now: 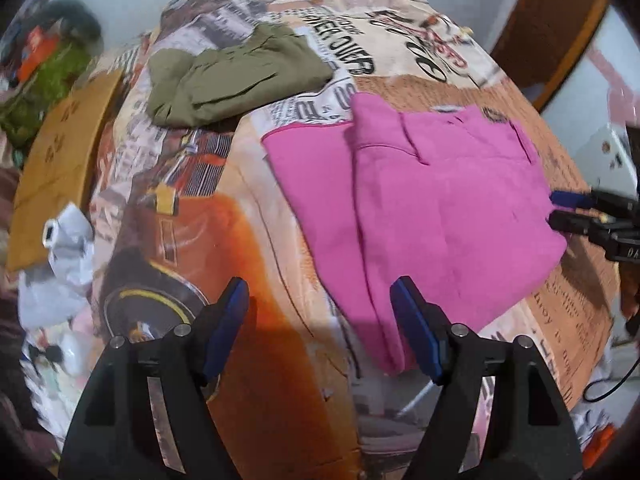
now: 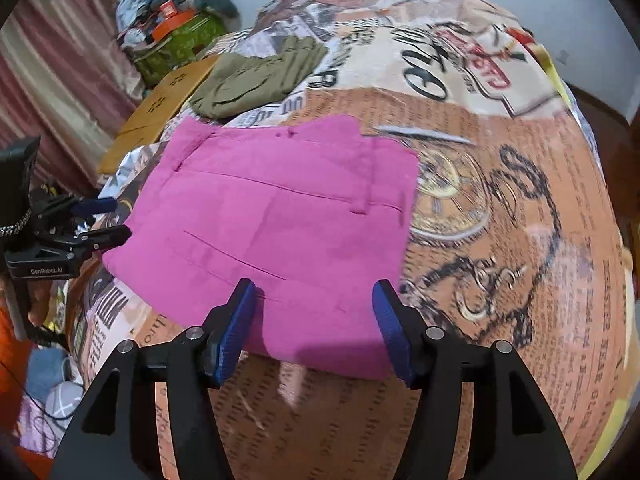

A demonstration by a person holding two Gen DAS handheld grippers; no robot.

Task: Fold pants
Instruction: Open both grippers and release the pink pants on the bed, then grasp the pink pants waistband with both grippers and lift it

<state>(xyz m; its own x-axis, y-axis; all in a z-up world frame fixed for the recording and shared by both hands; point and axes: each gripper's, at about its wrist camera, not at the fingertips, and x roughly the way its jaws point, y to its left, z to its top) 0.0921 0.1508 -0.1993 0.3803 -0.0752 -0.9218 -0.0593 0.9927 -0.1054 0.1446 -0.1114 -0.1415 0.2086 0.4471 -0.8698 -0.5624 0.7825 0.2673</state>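
Observation:
Pink pants (image 1: 432, 200) lie folded into a flat rectangle on a bed covered with a printed newspaper-style sheet (image 1: 208, 240); the right wrist view shows the same pink pants (image 2: 280, 224) with the waistband at the far side. My left gripper (image 1: 320, 300) hovers open above the sheet and the near left edge of the pants, nothing between its blue pads. My right gripper (image 2: 314, 304) is open over the near edge of the pants, pads apart from the cloth. Each gripper also appears in the other's view: the right gripper (image 1: 560, 210) at the pants' right edge, the left gripper (image 2: 108, 220) at their left edge.
Olive-green folded trousers (image 1: 236, 76) lie further back on the bed. A brown cardboard sheet (image 1: 60, 160) rests along the bed's left side, with crumpled white plastic (image 1: 64, 252) near it. A pile of clutter (image 2: 176, 20) sits at the far left corner. Cables (image 1: 612, 380) hang off the right side.

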